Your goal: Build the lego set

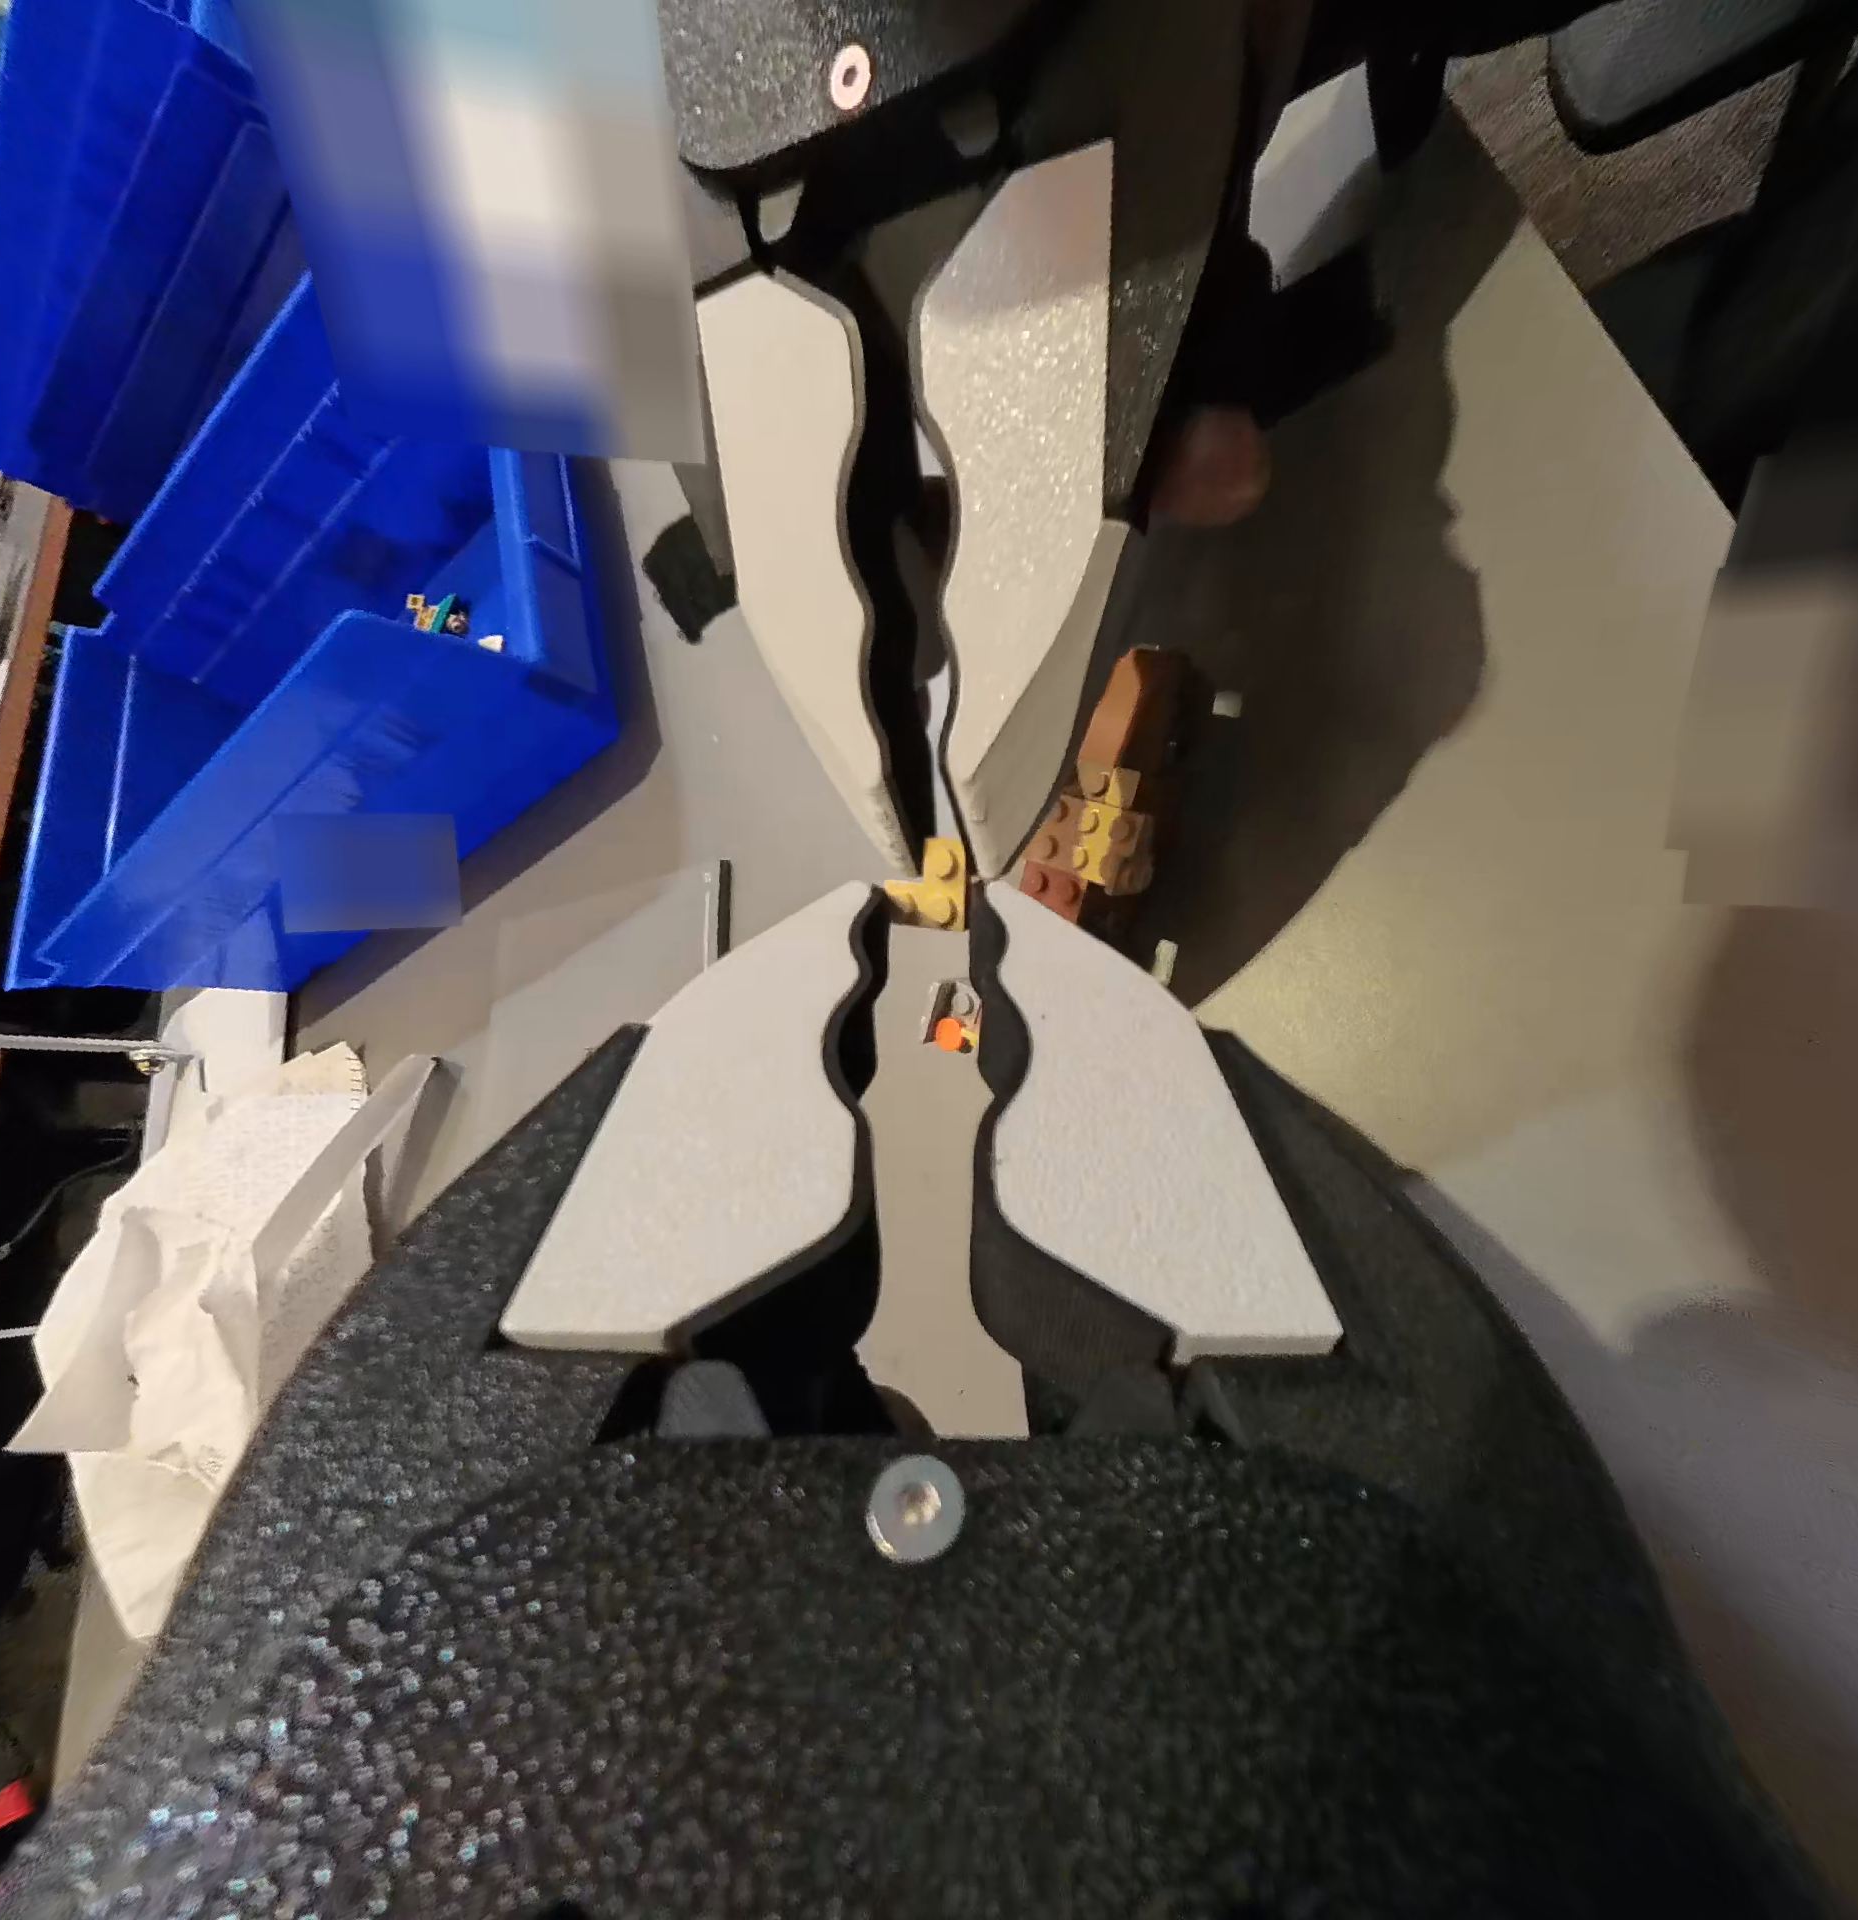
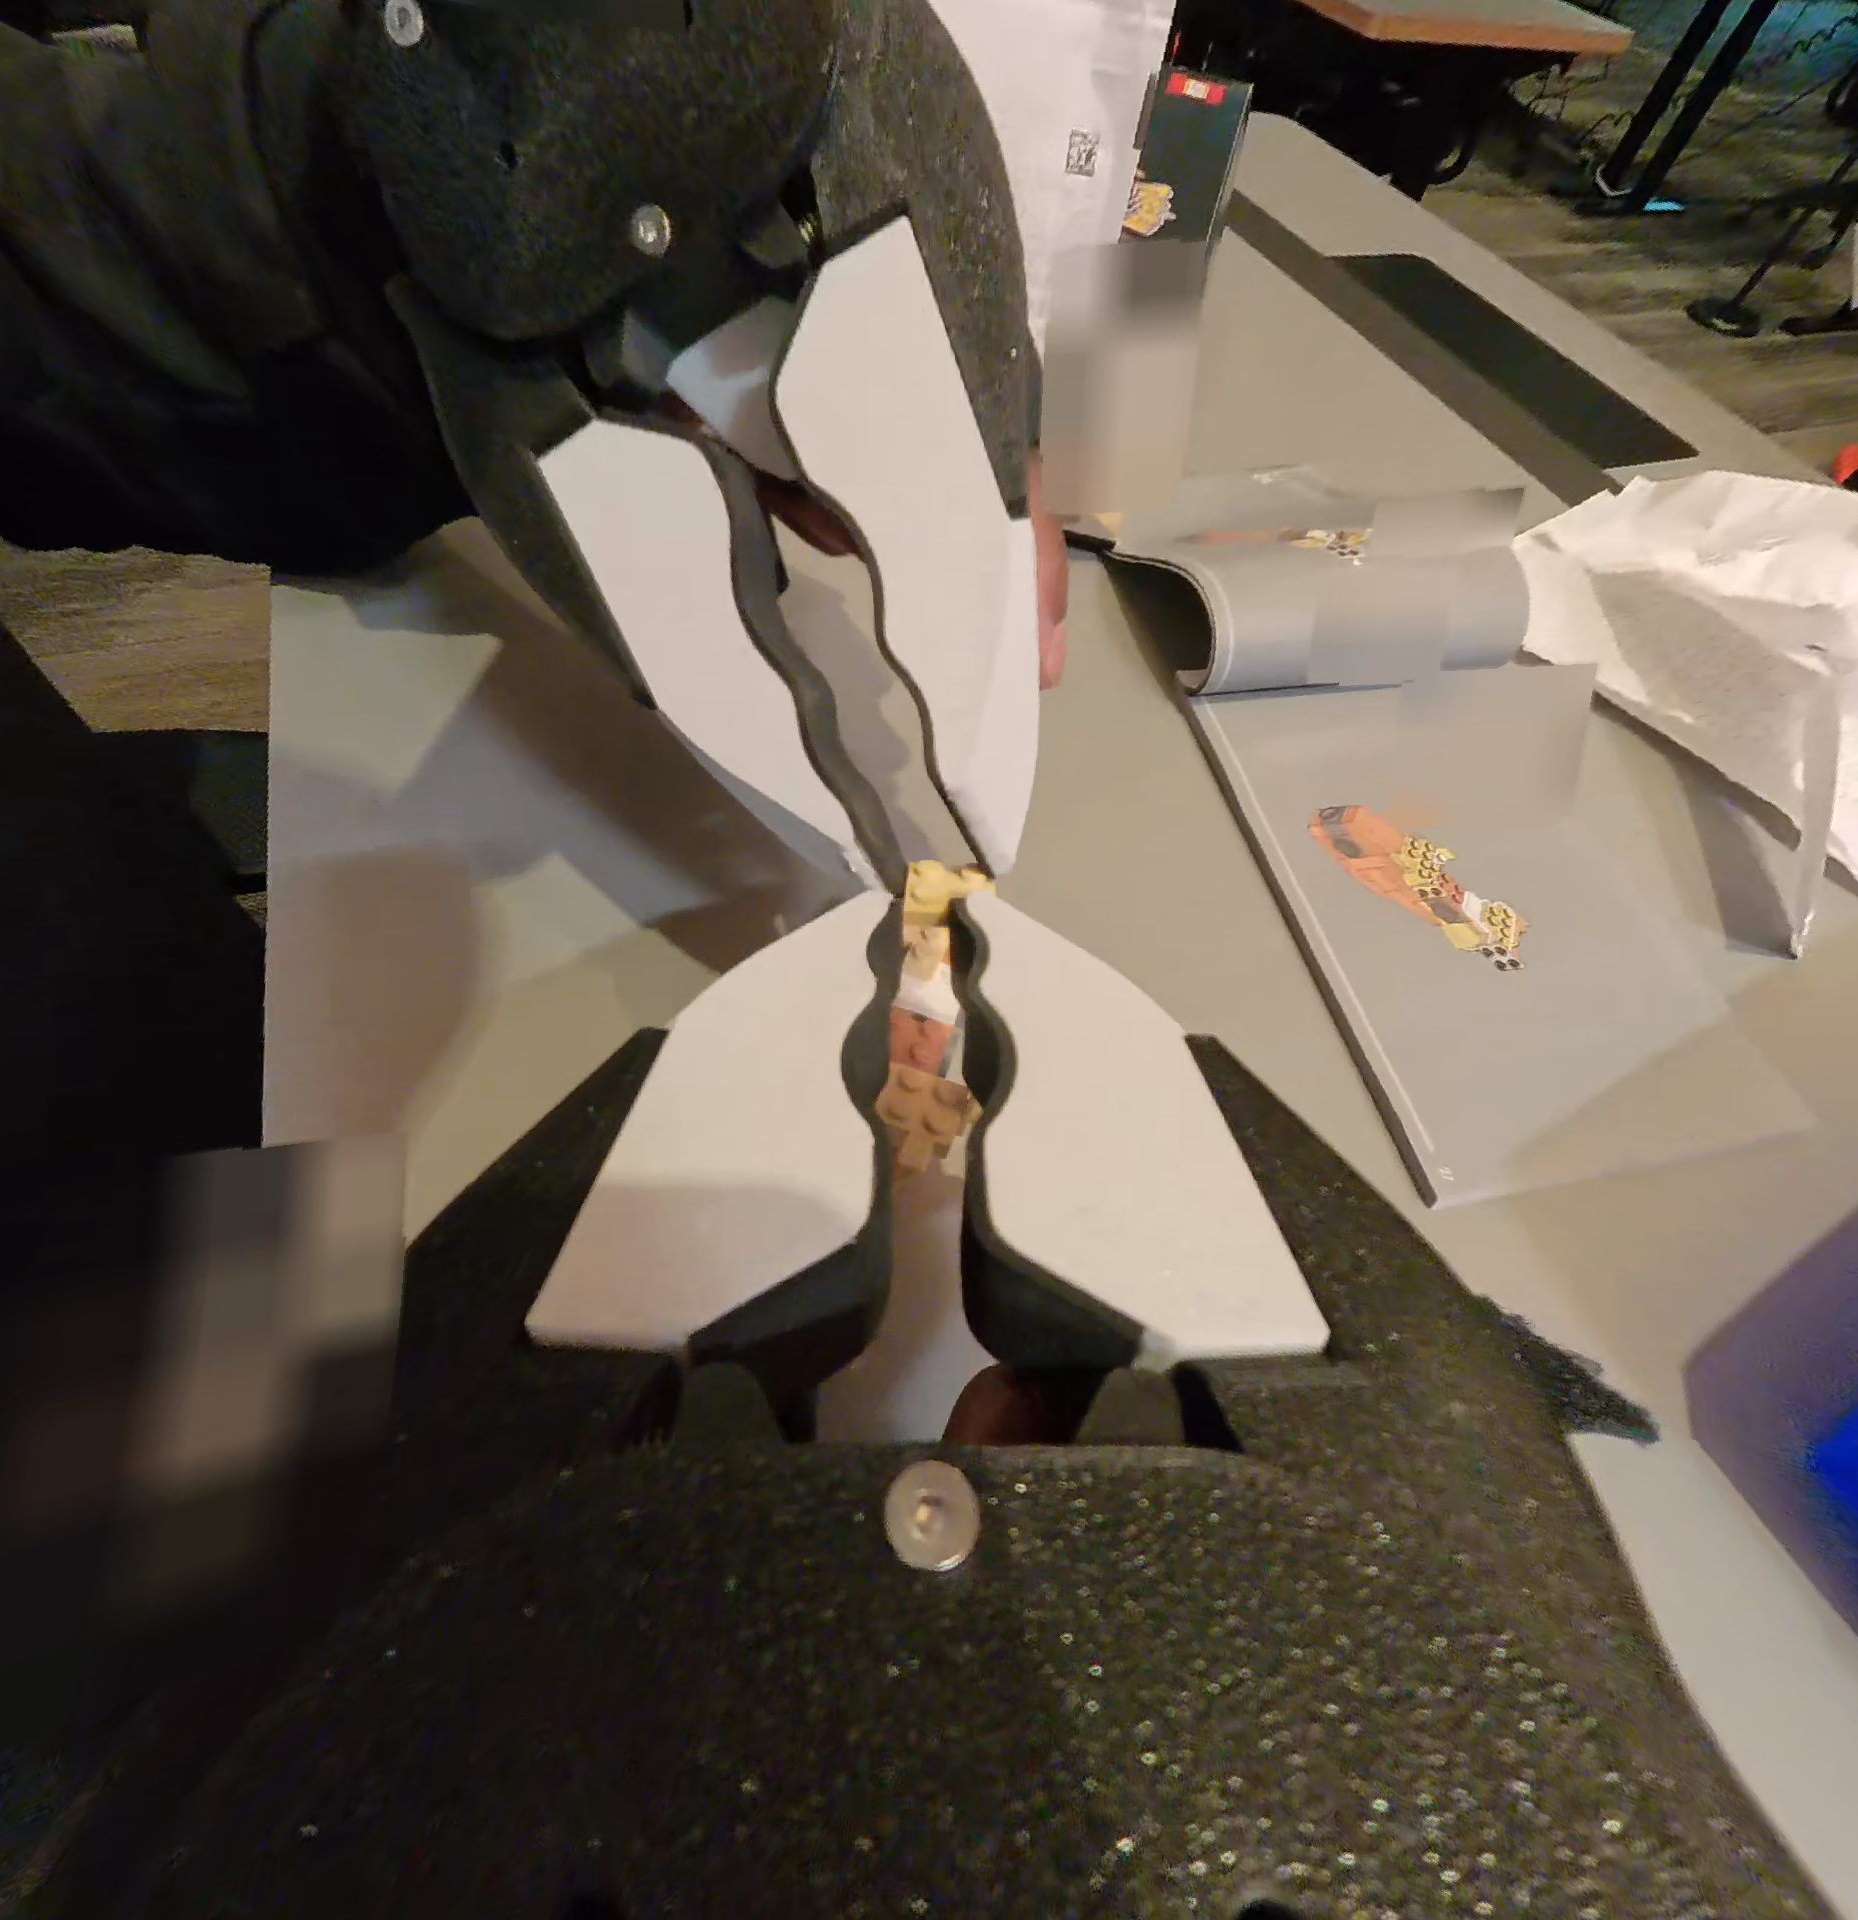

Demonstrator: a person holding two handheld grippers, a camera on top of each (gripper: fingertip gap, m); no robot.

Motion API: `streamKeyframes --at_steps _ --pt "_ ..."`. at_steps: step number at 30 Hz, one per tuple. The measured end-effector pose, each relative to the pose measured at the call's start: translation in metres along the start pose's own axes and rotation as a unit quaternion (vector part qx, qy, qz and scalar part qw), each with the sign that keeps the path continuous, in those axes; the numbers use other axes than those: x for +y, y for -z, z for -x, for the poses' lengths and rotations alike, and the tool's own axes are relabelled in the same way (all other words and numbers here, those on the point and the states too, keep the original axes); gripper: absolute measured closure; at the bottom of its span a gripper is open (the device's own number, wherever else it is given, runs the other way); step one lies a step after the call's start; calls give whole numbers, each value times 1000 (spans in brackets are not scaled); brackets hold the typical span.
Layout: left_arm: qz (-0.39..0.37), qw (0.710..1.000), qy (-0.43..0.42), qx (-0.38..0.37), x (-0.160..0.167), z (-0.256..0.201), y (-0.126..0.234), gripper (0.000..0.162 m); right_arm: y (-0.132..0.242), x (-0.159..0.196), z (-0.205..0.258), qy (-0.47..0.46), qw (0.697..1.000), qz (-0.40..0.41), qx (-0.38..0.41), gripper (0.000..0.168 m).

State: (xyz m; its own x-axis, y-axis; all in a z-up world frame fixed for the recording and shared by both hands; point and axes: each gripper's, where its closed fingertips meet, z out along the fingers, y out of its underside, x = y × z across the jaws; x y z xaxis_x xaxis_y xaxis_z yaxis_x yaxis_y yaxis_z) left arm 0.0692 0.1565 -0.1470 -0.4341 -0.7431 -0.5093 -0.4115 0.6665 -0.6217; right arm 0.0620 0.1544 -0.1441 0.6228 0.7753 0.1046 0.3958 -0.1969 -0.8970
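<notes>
Left wrist view: the left hand-held gripper (image 1: 930, 899) and the right hand-held gripper (image 1: 951, 844) meet tip to tip, both pinching a yellow corner plate (image 1: 933, 883) above the table (image 1: 1424, 935); a brown lego build (image 1: 1101, 821) sits just beside. Right wrist view: the right hand-held gripper (image 2: 930, 914) clamps the same plate (image 2: 940, 888); an instruction booklet (image 2: 1476, 935) lies nearby.

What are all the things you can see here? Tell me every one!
corner plate: one, yellow, pinched between both grippers' tips.
brick model: one, brown and tan, on the table behind the tips.
small grey piece: one, with an orange stud, on the table.
bins: several, blue, stacked left; one holds tiny pieces.
instruction booklet: one, grey, open on the table.
crumpled paper: white, beside the booklet.
table: one, grey.
left gripper: shut on the plate.
right gripper: shut on the plate.
</notes>
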Motion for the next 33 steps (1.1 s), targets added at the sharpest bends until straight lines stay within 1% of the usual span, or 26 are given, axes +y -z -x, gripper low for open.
streamKeyframes --at_steps 3,6,9,14,16,19,23,26,27,28,33 --pt "5 1000 -2 -1 0 0 -1 147 0 1 -1 4 1000 1 4 160" --pt "0 1000 15 -12 0 3 -2 147 3 2 -4 -4 1000 -10 9 161" --pt "14 998 48 -34 15 8 0 132 13 5 -11 -23 999 -27 18 161" --pt "7 988 146 43 48 -16 0 107 35 19 -15 -82 995 -54 10 160" --pt "3 984 167 65 56 -23 -5 101 41 26 -12 -100 993 -58 7 161" --pt "-6 981 172 87 57 -23 -16 95 47 35 -5 -115 992 -58 1 161" --pt "-28 980 138 140 44 -25 -27 98 55 38 3 -118 991 -61 -3 161" --pt "-19 979 106 172 43 -27 -35 102 58 38 4 -119 991 -62 -3 161" --pt "-16 979 97 178 43 -28 -37 106 59 38 4 -117 991 -60 -1 161" --pt "-14 979 90 182 43 -29 -39 112 59 38 4 -115 992 -58 1 161" --pt "-6 983 82 166 39 -29 -41 113 61 38 4 -112 992 -60 2 161"
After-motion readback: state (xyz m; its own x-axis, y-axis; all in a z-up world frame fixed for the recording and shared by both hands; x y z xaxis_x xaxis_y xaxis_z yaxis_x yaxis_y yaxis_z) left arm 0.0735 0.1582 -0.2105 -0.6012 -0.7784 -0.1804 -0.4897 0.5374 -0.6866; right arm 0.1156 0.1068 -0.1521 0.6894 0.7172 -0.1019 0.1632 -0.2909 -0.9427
